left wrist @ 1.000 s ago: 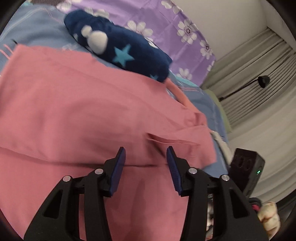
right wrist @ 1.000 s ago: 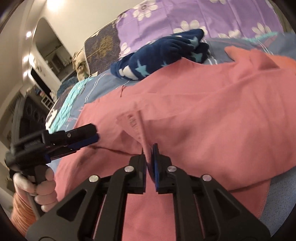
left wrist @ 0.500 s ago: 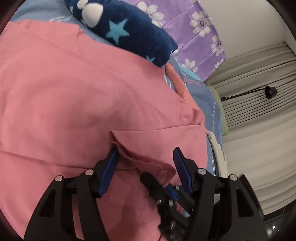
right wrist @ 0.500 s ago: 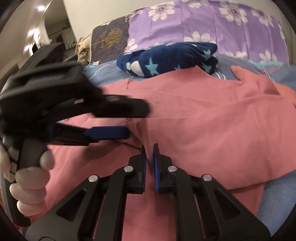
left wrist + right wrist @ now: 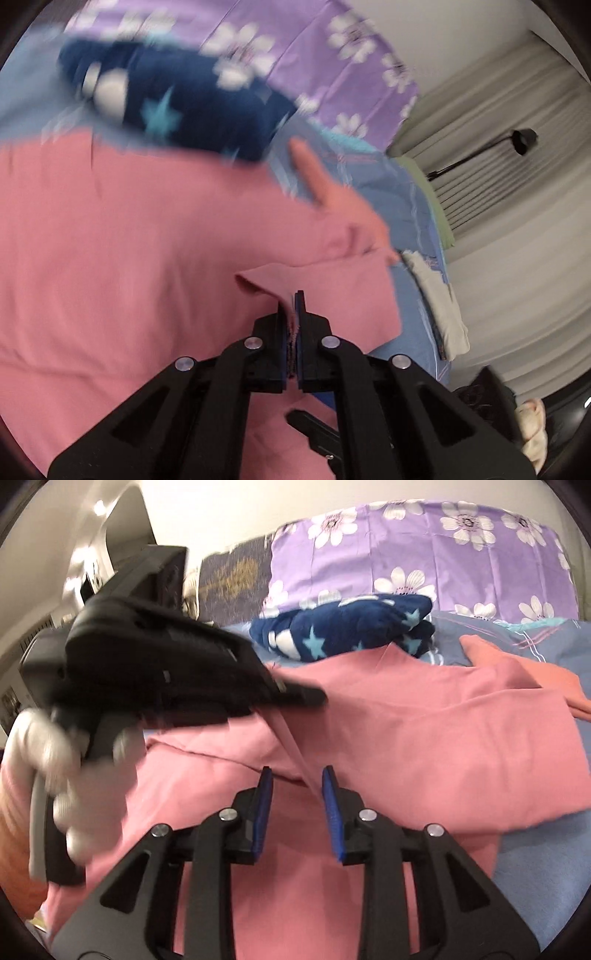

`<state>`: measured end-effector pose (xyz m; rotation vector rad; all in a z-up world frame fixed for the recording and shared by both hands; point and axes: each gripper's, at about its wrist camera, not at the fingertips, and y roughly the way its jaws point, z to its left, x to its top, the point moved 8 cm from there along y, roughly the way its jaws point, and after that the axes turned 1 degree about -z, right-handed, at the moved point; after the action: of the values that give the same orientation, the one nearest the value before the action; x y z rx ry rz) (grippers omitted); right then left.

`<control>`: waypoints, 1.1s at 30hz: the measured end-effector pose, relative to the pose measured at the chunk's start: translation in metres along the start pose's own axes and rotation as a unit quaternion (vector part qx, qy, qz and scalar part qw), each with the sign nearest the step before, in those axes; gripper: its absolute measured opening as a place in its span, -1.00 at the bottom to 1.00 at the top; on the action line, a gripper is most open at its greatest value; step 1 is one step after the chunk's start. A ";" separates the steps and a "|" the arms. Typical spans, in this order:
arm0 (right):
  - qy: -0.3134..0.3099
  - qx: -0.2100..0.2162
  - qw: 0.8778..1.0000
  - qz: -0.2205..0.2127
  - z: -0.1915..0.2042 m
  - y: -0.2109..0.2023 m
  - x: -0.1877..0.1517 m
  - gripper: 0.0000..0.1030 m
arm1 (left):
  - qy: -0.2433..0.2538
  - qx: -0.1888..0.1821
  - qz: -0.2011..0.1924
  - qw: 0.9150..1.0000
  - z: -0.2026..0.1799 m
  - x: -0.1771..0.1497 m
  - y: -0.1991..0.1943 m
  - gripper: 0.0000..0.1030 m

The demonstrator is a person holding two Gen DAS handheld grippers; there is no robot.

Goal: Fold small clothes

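A pink garment (image 5: 129, 240) lies spread on the blue bedsheet (image 5: 391, 192); it also shows in the right wrist view (image 5: 424, 720). My left gripper (image 5: 294, 299) is shut on a raised fold at the garment's edge. In the right wrist view the left gripper (image 5: 306, 698) holds that fold up, a gloved hand on its handle. My right gripper (image 5: 297, 775) is open; the taut pink fold runs down between its blue pads (image 5: 264, 790) without being pinched.
A navy star-patterned plush pillow (image 5: 351, 627) lies behind the garment, against a purple flowered pillow (image 5: 424, 554). A folded white cloth (image 5: 439, 295) lies at the bed's right edge. Grey curtains (image 5: 517, 221) and a black lamp (image 5: 521, 140) stand beyond.
My left gripper closed on the garment's fold, which my right gripper held before. My right gripper opened and let the fold go. The left wrist view is blurred by motion.
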<state>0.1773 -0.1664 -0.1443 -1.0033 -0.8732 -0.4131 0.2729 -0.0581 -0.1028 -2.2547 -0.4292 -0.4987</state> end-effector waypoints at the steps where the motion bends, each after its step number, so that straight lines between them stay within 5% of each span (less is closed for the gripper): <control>1: 0.008 0.002 1.000 -0.004 -0.005 -0.004 0.000 -0.45 | 0.011 0.000 -0.012 1.000 -0.006 0.009 -0.010 -0.95; 8: 0.155 -0.030 0.987 0.025 -0.076 0.007 -0.020 -0.45 | 0.085 0.022 -0.087 0.992 -0.034 0.059 -0.077 -0.95; 11: 0.219 -0.027 0.975 0.026 -0.097 0.009 -0.031 -0.74 | 0.108 0.065 -0.111 0.986 -0.019 0.069 -0.103 -0.95; 28: 0.198 -0.026 0.979 0.025 -0.087 0.008 -0.031 -0.63 | 0.037 0.186 -0.107 0.976 0.131 0.047 -0.144 -0.94; 33: 0.189 -0.026 0.981 0.029 -0.085 0.008 -0.030 -0.54 | 0.033 0.303 -0.097 0.947 0.187 0.031 -0.144 -0.73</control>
<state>0.2022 -0.2378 -0.1941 -0.9550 -0.4917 -0.5588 0.2755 0.1790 -0.1161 -1.6075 -0.6720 -0.4620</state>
